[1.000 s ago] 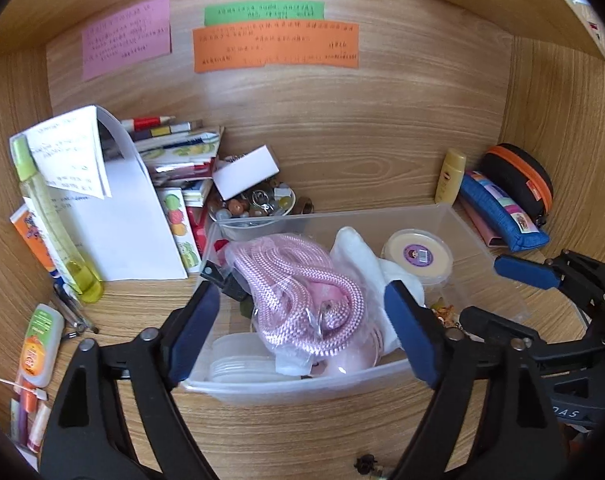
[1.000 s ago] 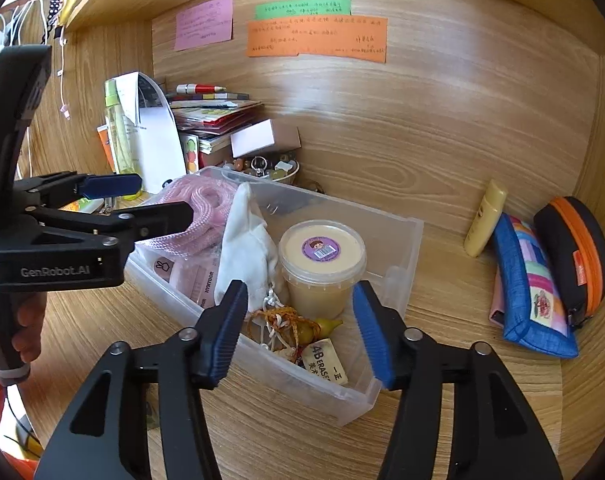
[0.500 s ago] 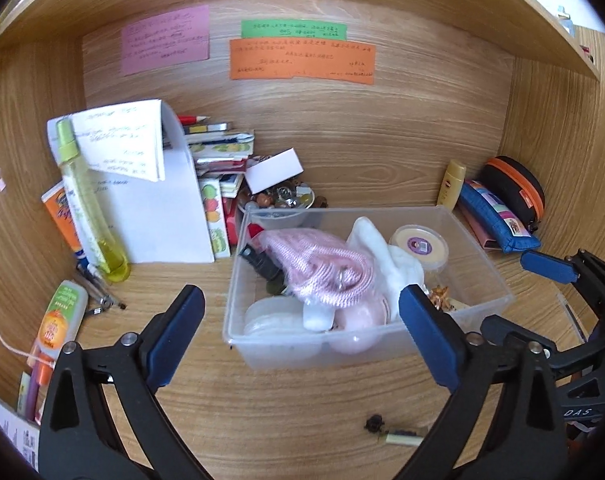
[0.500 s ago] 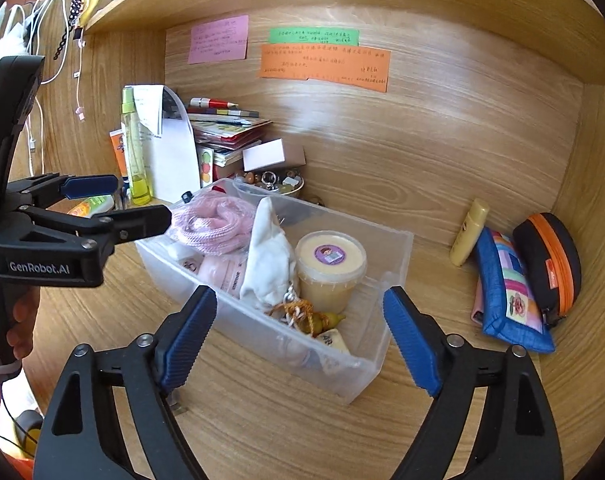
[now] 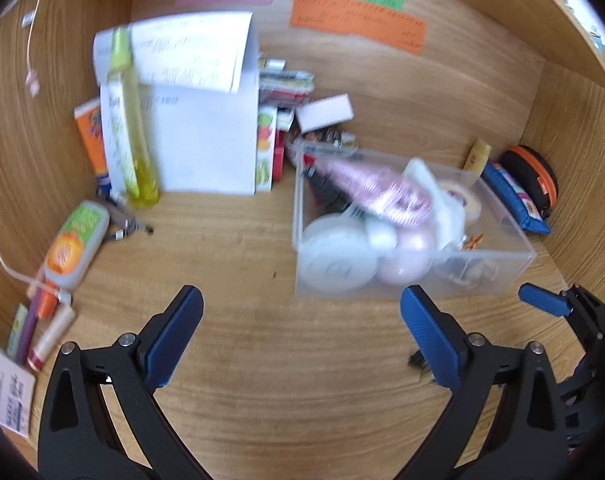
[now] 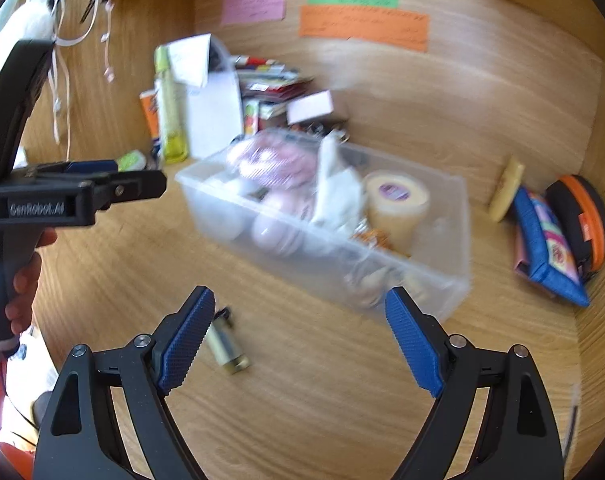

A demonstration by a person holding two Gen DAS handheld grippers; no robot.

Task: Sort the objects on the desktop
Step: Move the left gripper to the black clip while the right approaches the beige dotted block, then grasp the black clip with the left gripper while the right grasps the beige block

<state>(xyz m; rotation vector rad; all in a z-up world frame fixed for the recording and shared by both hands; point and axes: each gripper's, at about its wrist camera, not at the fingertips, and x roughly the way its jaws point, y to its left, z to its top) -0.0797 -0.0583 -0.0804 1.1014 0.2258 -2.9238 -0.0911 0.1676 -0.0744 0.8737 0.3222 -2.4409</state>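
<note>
One clear bin (image 5: 498,276), three sticky notes (image 5: 358,26), two zip pouches (image 6: 550,240).

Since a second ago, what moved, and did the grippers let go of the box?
Both grippers drew back from the clear box. The left gripper and right gripper had their pads by its front wall; now both are open over bare desk, holding nothing. The box, its contents and the pouches stayed put.

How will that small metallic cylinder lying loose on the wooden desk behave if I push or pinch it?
The small metallic cylinder lies on its side on the bare wooden desk, so a nudge across its axis would probably roll it. It looks smooth and rigid, so it could squirt from the pads. It is blurred; pinching across its length seems safest.
</note>
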